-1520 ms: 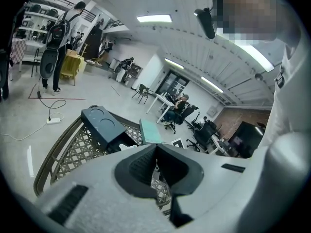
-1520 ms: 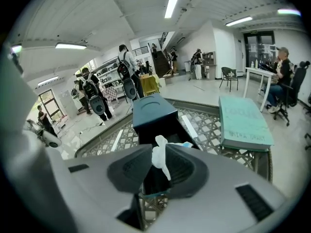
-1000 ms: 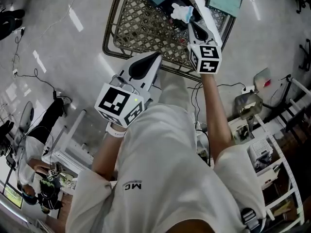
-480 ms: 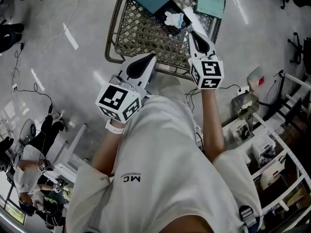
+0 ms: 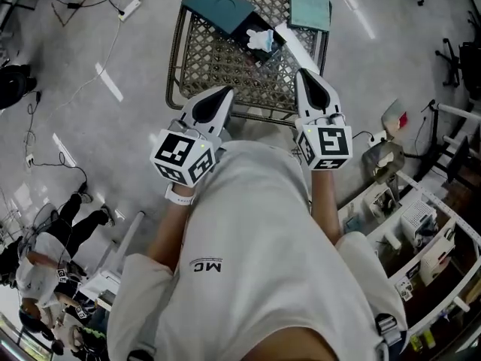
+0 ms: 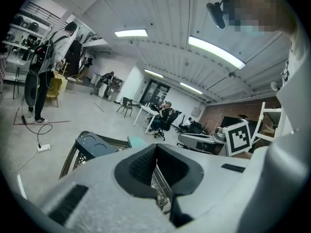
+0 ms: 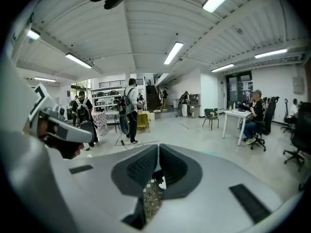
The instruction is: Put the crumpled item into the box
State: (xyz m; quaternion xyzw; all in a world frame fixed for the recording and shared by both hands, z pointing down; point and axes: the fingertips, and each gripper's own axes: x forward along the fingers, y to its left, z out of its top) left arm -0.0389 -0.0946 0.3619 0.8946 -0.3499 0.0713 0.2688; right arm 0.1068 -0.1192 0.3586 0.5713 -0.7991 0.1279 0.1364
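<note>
The crumpled white and pale blue item lies at the open dark mouth of a dark teal box on a metal lattice table. A light teal flat lid and a white strip lie beside it. My left gripper is shut and empty at the table's near edge. My right gripper is also shut and empty, well short of the item. The left gripper looks past the box. Below the right gripper, a white scrap shows through the gap.
Cables and a power strip lie on the grey floor left of the table. White shelving with equipment stands at the right. People stand at the lower left. A desk with a seated person is farther off.
Both grippers have drawn back from the table toward my body. The right gripper, which was beside the crumpled item, is now apart from it. The item stays at the box.
</note>
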